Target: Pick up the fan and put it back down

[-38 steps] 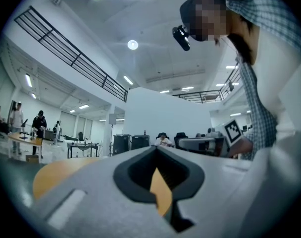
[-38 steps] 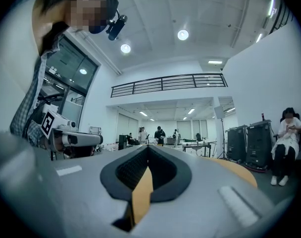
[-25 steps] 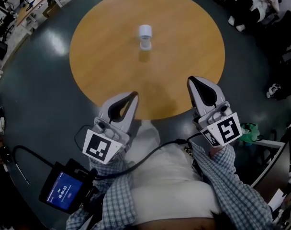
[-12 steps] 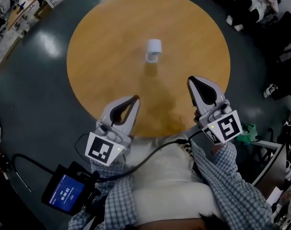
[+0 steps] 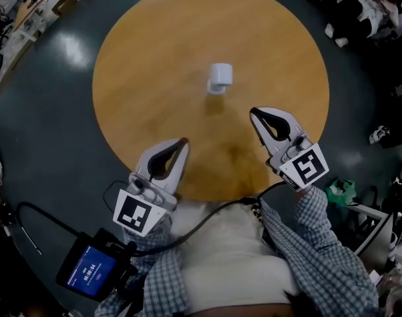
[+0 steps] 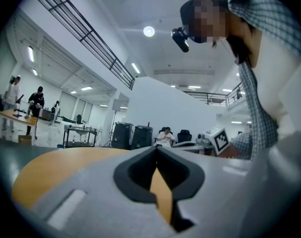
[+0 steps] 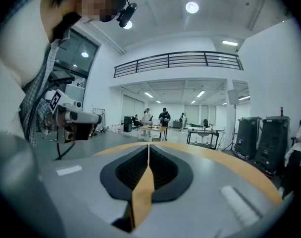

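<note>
A small white fan (image 5: 219, 78) stands upright near the middle of the round wooden table (image 5: 148, 58). It does not show in either gripper view. My left gripper (image 5: 183, 140) hovers over the table's near edge, below and left of the fan, with its jaws shut and empty (image 6: 157, 148). My right gripper (image 5: 254, 111) is closer to the fan, just below and right of it, also shut with nothing between its jaws (image 7: 148, 145). Each gripper view catches the other gripper off to the side: the left one (image 7: 71, 115) and the right one's marker cube (image 6: 217, 139).
Dark grey floor (image 5: 49, 144) rings the table. A small screen unit (image 5: 88, 269) on a cable hangs at my left hip. Bags and clothing (image 5: 366, 5) lie on the floor at the upper right. Desks with people (image 7: 158, 120) and black speakers (image 7: 262, 133) stand far off.
Both grippers have come forward over the table's near edge, and the fan now lies closer to them in the head view. Both stay shut.
</note>
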`<move>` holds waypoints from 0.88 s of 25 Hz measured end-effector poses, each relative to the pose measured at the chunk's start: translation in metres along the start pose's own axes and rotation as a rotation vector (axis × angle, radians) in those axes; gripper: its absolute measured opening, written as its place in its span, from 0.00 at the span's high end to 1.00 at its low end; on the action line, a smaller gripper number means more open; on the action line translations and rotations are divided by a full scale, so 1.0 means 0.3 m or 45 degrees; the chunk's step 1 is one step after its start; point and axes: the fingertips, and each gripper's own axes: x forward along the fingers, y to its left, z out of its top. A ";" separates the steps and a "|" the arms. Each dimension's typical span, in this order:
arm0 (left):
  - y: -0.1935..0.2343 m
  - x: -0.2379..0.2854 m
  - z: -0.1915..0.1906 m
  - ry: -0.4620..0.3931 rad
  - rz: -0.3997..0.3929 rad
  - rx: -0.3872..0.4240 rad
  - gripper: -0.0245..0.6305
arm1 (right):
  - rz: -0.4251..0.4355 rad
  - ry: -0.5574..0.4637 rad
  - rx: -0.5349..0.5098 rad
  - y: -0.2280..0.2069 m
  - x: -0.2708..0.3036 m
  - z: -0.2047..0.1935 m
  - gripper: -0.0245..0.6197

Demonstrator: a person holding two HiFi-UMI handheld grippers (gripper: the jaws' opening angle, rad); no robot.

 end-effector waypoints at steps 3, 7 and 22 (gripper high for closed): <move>0.019 0.004 0.009 0.008 0.039 -0.012 0.96 | 0.076 0.050 0.016 -0.007 0.044 -0.038 0.92; 0.051 0.033 0.030 0.004 0.088 -0.020 0.96 | 0.157 0.115 0.032 -0.020 0.112 -0.073 0.89; 0.094 0.076 -0.088 0.123 0.212 -0.061 0.96 | 0.346 0.291 -0.005 -0.100 0.287 -0.374 0.72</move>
